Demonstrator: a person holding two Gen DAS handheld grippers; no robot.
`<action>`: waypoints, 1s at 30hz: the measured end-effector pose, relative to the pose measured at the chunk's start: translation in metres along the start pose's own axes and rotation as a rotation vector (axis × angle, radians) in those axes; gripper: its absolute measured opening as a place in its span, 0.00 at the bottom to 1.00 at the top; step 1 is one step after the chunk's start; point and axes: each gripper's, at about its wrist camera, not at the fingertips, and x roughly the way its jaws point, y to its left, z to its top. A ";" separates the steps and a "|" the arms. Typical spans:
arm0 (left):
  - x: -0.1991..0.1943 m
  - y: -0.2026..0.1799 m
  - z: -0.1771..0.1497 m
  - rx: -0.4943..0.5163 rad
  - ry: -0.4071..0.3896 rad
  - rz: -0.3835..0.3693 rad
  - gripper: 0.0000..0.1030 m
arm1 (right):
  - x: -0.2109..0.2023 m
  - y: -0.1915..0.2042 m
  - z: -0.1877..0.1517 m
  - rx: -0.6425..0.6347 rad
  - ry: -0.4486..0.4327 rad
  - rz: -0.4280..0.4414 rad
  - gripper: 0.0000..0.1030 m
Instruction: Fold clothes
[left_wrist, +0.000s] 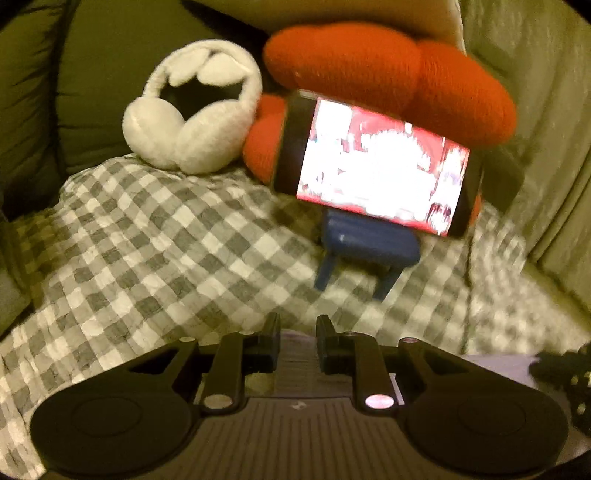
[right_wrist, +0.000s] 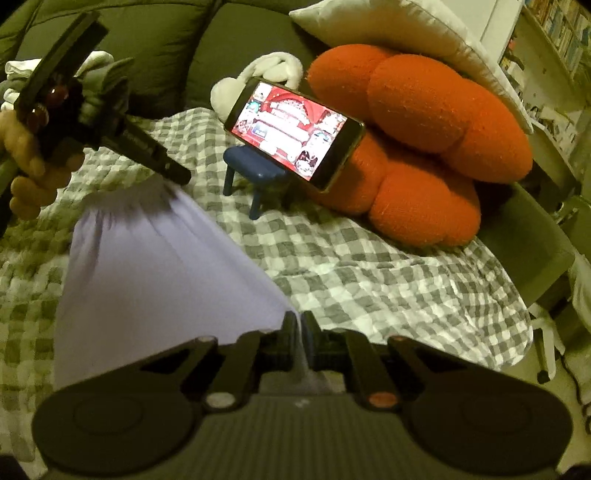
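Right claw (right_wrist: 300, 325) pinches the lavender garment (right_wrist: 159, 266) at lower centre; left claw (right_wrist: 177, 177), upper left, grips its gathered edge. Keep both level, fabric taut, then lower onto the checked bedspread (right_wrist: 369, 280).

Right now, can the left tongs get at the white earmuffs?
Probably not yet. The way over the checked blanket to the earmuffs looks free, but the left tongs seem to grip the lavender garment, which the right tongs also hold.
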 end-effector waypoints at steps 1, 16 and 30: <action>0.002 -0.002 -0.001 0.019 0.003 0.009 0.25 | 0.005 0.000 -0.001 -0.003 0.015 -0.005 0.06; -0.040 0.037 0.013 -0.137 -0.073 0.037 0.33 | -0.078 -0.038 -0.042 0.320 -0.018 -0.302 0.37; -0.088 -0.131 -0.065 0.293 0.063 -0.350 0.38 | -0.192 -0.120 -0.227 0.808 0.150 -0.474 0.34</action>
